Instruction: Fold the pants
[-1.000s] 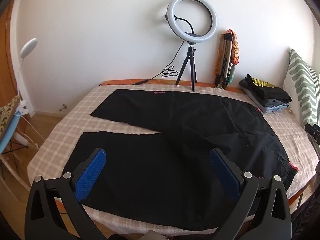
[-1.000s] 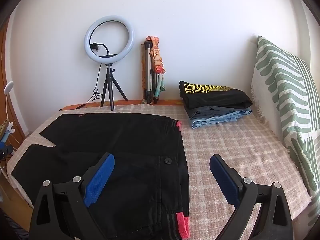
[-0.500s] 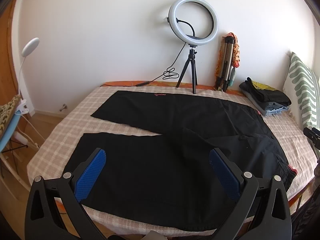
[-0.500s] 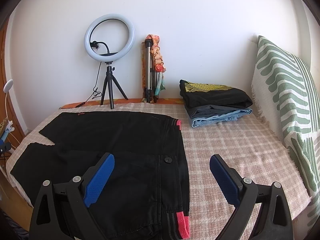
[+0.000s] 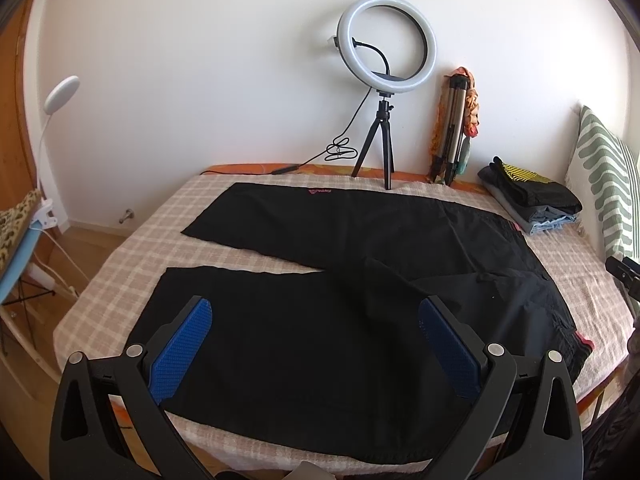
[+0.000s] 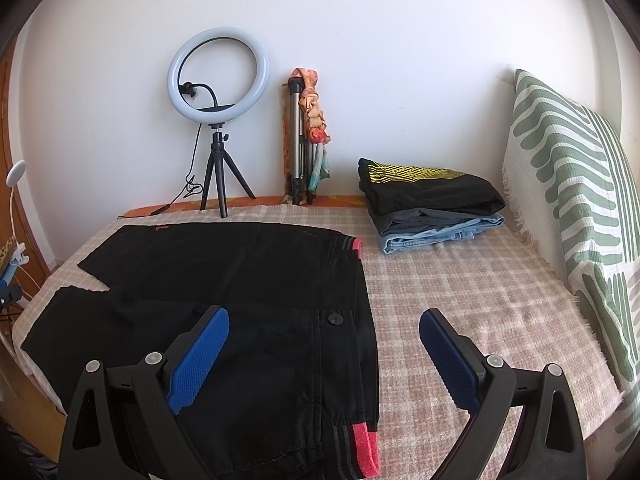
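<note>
Black pants (image 5: 328, 280) lie spread flat on the checked bed cover, legs apart pointing left, waistband with pink trim at the right. In the right wrist view the pants (image 6: 248, 280) show their button and pink waistband tab. My left gripper (image 5: 316, 332) is open and empty, held above the near leg. My right gripper (image 6: 324, 340) is open and empty, held above the waist end of the pants.
A ring light on a tripod (image 5: 386, 80) and a folded tripod (image 5: 456, 128) stand at the back wall. A stack of folded clothes (image 6: 432, 200) sits at the back right. A green-striped pillow (image 6: 572, 200) leans at the right. A lamp (image 5: 60, 92) stands left of the bed.
Both grippers drifted slightly back and up; the view of the bed shifted a little. The pants have not moved, and both grippers stay open.
</note>
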Tool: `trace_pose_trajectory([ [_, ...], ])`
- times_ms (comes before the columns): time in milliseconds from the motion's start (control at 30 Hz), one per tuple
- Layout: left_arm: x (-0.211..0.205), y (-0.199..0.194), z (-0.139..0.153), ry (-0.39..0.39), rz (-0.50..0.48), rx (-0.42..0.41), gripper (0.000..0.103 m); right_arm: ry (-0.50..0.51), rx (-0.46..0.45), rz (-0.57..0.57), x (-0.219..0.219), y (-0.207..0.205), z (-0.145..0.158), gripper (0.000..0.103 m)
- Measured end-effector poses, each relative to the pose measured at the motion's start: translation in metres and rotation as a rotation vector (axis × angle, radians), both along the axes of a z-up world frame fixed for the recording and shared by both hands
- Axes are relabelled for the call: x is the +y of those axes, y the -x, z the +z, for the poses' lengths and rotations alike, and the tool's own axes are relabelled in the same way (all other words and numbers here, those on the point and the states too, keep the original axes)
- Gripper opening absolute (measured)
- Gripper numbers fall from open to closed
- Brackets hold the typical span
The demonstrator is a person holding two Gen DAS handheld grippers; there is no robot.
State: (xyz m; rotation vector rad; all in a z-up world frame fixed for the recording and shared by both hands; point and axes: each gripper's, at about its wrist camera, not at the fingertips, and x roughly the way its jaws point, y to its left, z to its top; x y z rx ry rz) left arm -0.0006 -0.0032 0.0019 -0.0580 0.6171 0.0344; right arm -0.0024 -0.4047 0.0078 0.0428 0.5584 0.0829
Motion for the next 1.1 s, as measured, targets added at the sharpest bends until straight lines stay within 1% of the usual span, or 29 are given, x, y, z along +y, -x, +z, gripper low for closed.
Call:
trace_pose_trajectory([
  [1100, -0.0027, 0.0022, -0.001, -0.017, 0.003, -0.007, 0.103, -0.004, 0.003, -0.001, 0.0007, -0.0007, 0.0005, 0.097],
])
